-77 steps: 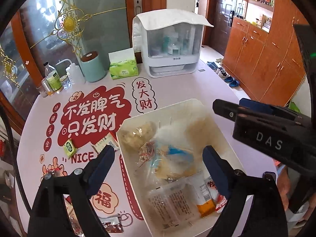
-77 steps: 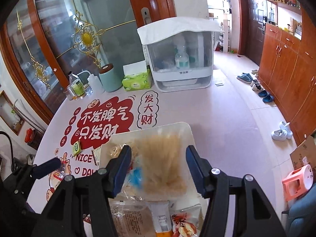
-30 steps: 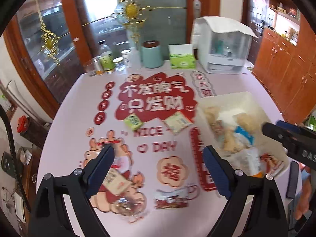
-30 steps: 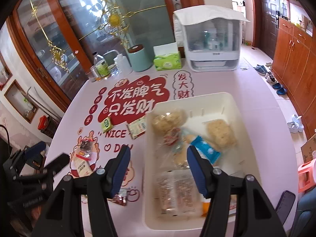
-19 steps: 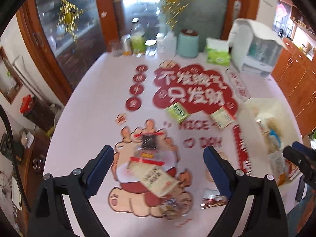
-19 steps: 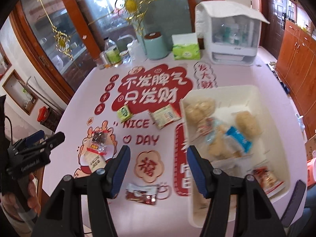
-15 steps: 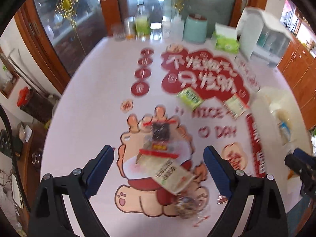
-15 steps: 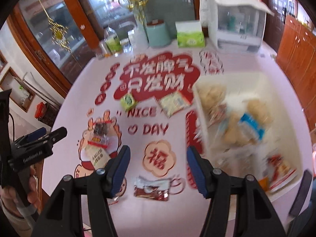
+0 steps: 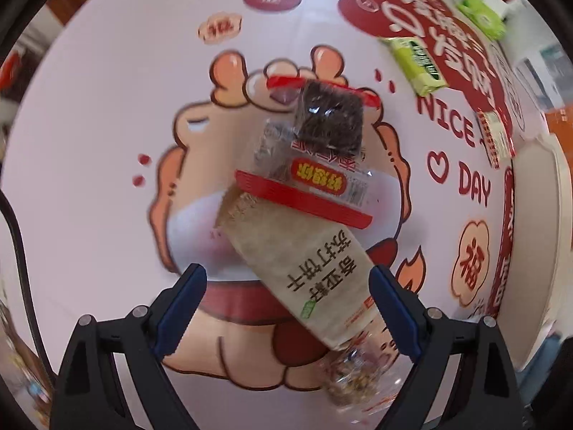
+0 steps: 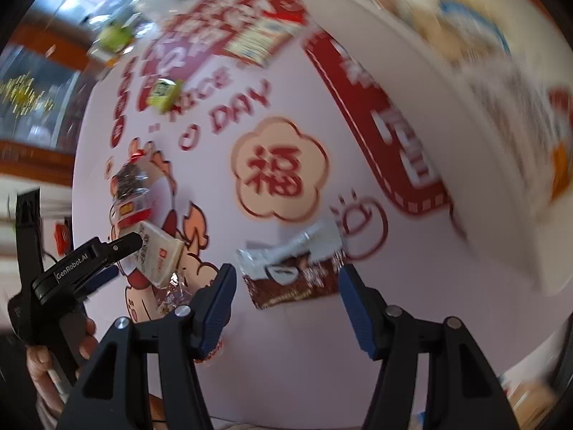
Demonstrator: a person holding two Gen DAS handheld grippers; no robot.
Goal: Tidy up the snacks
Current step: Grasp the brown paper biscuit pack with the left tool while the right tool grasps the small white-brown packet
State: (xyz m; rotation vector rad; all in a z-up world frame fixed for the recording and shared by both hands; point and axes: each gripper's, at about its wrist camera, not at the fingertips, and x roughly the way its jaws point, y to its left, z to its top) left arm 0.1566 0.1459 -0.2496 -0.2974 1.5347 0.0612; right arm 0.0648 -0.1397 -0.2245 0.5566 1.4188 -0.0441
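Seen from the left wrist, my left gripper (image 9: 286, 276) stands open, pointing straight down over a beige cracker packet (image 9: 304, 261) that lies between its fingers, untouched. A dark cake packet with a red edge (image 9: 322, 132) overlaps the cracker packet's far end, and a clear candy wrapper (image 9: 354, 397) lies at its near end. Through the right wrist camera, my right gripper (image 10: 286, 276) is open just above a brown-and-silver packet (image 10: 293, 272) flat on the table. My left gripper (image 10: 125, 256) shows there at the left, over the cracker packet (image 10: 157, 254).
A white basket (image 10: 483, 165) holding several snacks stands to the right, its rim (image 9: 540, 251) at the edge of the left view. A green packet (image 9: 417, 66) and a white-and-red packet (image 9: 496, 136) lie farther back on the printed pink tablecloth (image 9: 107, 143). A hand (image 10: 39, 362) holds the left gripper.
Both grippers have swung away from the basket and dropped towards the table. The left now hangs over the cracker packet, the right over the brown packet. Neither holds anything.
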